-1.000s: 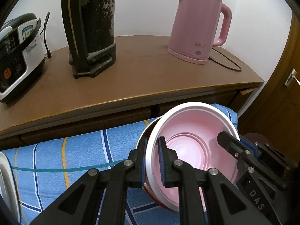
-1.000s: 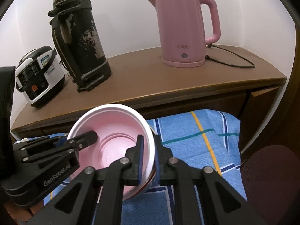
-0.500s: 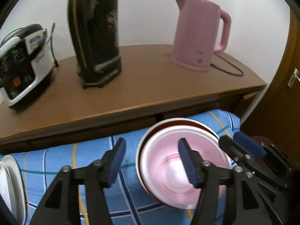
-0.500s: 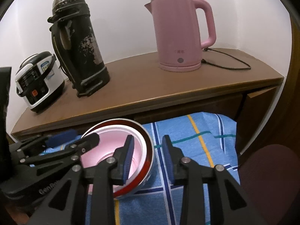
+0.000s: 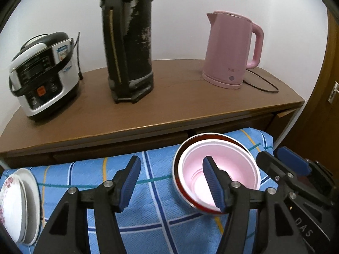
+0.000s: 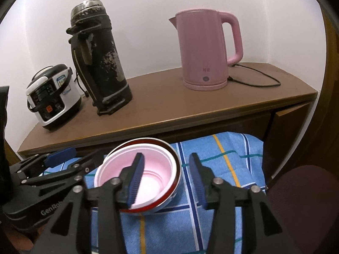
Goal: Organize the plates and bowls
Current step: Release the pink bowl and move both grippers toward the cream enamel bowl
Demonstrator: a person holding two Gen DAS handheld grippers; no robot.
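Note:
A pink bowl (image 5: 233, 169) (image 6: 157, 169) sits nested inside a red-rimmed bowl (image 5: 180, 190) (image 6: 177, 169) on the blue checked cloth (image 5: 148, 216). My left gripper (image 5: 171, 160) is open above them. Its right pad hangs over the pink bowl's inside and its left pad over the cloth, neither touching. My right gripper (image 6: 166, 158) straddles the bowls' right rim with its jaws opening, the pads clear of the rim. Each gripper shows in the other's view, the right gripper (image 5: 270, 153) and the left gripper (image 6: 82, 156). A small stack of white plates (image 5: 19, 203) lies at the cloth's far left.
Behind the cloth runs a wooden sideboard (image 5: 169, 97) with a rice cooker (image 5: 42, 74), a tall black thermos (image 5: 129, 48) and a pink kettle (image 5: 228, 50) with its cord. A dark red seat (image 6: 307, 194) is at the right, beside a wooden door.
Both grippers were shut on the pink bowl's rim and have let go. The bowl now rests in the red-rimmed bowl. Both grippers have drawn back and risen.

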